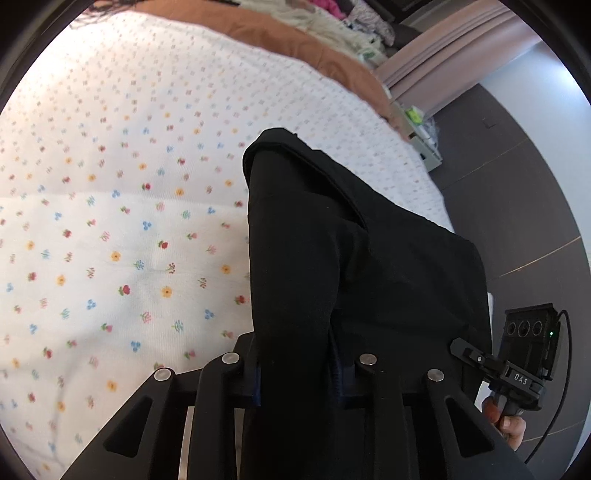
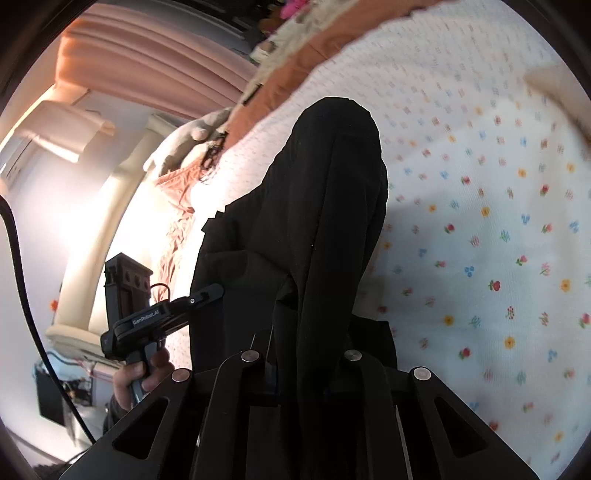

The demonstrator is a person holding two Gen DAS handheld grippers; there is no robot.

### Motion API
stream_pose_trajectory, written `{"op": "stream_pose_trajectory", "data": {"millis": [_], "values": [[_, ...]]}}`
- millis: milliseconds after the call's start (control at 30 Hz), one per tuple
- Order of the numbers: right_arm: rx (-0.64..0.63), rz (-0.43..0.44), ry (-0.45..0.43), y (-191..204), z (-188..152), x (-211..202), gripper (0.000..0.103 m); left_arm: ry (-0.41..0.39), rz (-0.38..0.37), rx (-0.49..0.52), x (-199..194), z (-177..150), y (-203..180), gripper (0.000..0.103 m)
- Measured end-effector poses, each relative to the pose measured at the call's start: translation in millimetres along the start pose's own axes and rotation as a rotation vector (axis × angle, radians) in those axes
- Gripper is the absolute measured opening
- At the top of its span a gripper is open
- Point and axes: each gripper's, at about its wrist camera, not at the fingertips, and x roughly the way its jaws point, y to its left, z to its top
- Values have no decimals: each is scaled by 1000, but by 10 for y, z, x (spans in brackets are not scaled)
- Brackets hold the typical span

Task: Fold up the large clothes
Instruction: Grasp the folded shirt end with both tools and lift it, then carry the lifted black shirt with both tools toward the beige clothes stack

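Note:
A large black garment (image 1: 332,258) hangs in a long fold above the bed; it also shows in the right wrist view (image 2: 314,221). My left gripper (image 1: 299,373) is shut on one upper edge of it, with cloth draped over the fingers. My right gripper (image 2: 301,369) is shut on the other edge. Each gripper shows in the other's view: the right one (image 1: 517,365) at the lower right, the left one (image 2: 155,317) at the lower left, both held in a hand. The fingertips are hidden by cloth.
A white bedspread with small flowers (image 1: 129,221) covers the bed below the garment. An orange blanket (image 1: 288,40) and a pile of clothes (image 1: 332,18) lie at the far end. Pink curtains (image 2: 155,62) and dark floor (image 1: 517,184) lie beyond the bed's edge.

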Motion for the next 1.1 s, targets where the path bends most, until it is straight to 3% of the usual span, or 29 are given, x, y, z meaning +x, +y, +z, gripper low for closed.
{"op": "stream_pose_trajectory", "data": {"millis": [500,767,1100], "values": [[-107,4,-163,767,-310,-916,13,-132,-98,80,-1034,-314,-619,27],[-160,-34,-255,1040,-501,-1580,13,-137,-187,115,-1288,-433,-1064,27],[-218,-118,-354,1278,-657,-2590,13,-145,-282,208,-1499,-547,-1892,27]]}}
